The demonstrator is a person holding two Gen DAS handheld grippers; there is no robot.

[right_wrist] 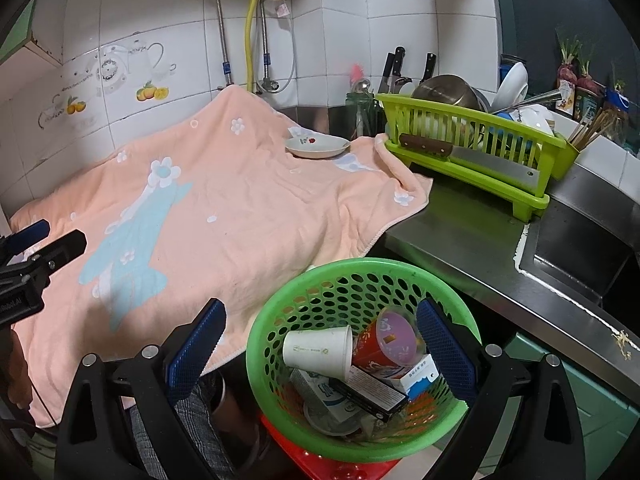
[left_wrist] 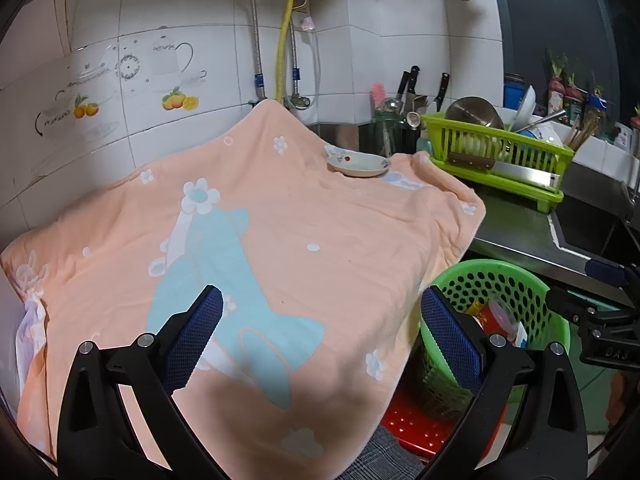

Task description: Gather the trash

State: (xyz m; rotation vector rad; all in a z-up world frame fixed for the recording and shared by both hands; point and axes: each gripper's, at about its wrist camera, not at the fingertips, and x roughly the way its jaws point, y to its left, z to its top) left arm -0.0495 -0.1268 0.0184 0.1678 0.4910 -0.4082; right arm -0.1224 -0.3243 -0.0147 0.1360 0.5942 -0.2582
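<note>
A green perforated trash basket [right_wrist: 280, 312] stands on a red stool below the counter edge; it also shows in the left wrist view [left_wrist: 520, 284]. It holds a white paper cup [right_wrist: 318, 350], a red cup with a purple lid [right_wrist: 390, 340], a black box [right_wrist: 370, 394] and small cartons. My right gripper [right_wrist: 320, 344] is open and empty just above the basket. My left gripper [left_wrist: 322, 336] is open and empty over the peach towel [left_wrist: 248, 240]. The left gripper also shows at the left edge of the right wrist view [right_wrist: 44, 240].
The peach towel [right_wrist: 224, 208] covers the counter, with a small white dish [right_wrist: 316, 146] at its far side. A green dish rack [right_wrist: 472, 152] with a cleaver, bowls and knives stands to the right. A sink [right_wrist: 580, 256] lies beyond the steel counter.
</note>
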